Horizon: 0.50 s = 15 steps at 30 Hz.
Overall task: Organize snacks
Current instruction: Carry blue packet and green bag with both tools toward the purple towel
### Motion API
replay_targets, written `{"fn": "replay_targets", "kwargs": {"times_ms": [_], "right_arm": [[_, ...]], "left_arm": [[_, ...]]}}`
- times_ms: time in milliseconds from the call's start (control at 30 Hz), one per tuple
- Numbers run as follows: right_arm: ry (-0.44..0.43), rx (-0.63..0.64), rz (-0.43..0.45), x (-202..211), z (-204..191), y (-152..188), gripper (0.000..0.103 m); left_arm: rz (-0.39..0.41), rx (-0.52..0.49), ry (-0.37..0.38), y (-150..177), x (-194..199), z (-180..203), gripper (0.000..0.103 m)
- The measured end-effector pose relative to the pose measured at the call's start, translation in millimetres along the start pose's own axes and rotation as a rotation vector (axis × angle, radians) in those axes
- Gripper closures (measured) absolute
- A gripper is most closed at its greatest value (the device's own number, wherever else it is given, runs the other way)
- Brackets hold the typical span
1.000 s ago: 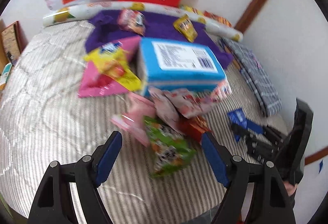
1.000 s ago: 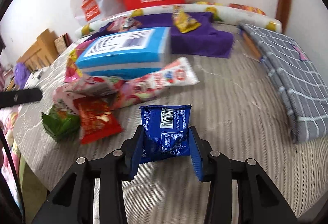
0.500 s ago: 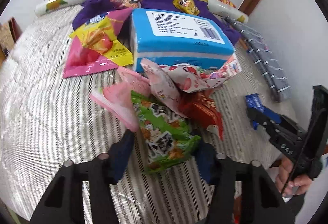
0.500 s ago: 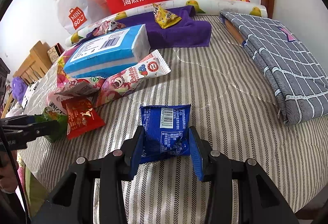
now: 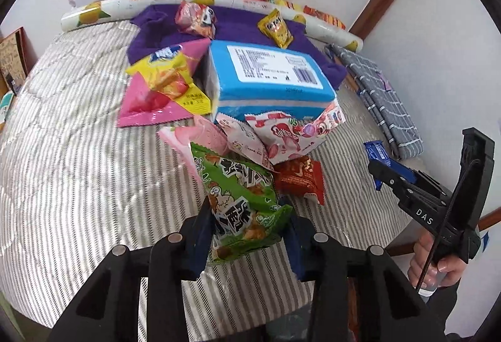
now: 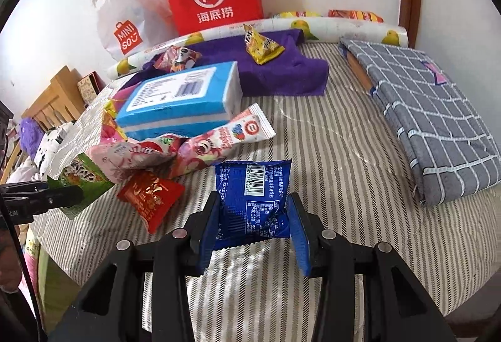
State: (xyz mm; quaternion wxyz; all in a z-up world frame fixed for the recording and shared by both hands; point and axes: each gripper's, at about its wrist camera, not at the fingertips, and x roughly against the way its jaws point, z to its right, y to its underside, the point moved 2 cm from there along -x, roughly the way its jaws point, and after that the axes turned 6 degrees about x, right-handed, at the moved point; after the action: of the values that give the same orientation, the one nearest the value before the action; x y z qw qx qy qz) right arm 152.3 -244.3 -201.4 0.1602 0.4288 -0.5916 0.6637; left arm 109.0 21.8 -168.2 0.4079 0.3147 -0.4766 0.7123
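Our left claw [image 5: 249, 237] is closing on the green snack bag [image 5: 241, 204], which sits between its pads; a second ago those pads stood wide open around it. Our right claw [image 6: 253, 226] still grips the blue snack packet [image 6: 253, 194] above the striped bed [image 6: 328, 154]. The green bag's far end hides under the pink packets [image 5: 247, 141]. The red packet [image 5: 302, 177] is partly covered.
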Motion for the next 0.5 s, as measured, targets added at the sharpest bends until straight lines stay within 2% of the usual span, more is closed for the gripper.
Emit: {"fn": "replay_targets", "kwargs": {"times_ms": [267, 500], "right_arm": [[0.016, 0.030, 0.050, 28, -16, -12, 0.061], [0.030, 0.057, 0.106, 52, -32, -29, 0.061]], "left_arm": [[0.062, 0.013, 0.063, -4, 36, -2, 0.065], [0.112, -0.010, 0.080, -20, 46, 11, 0.065]]}}
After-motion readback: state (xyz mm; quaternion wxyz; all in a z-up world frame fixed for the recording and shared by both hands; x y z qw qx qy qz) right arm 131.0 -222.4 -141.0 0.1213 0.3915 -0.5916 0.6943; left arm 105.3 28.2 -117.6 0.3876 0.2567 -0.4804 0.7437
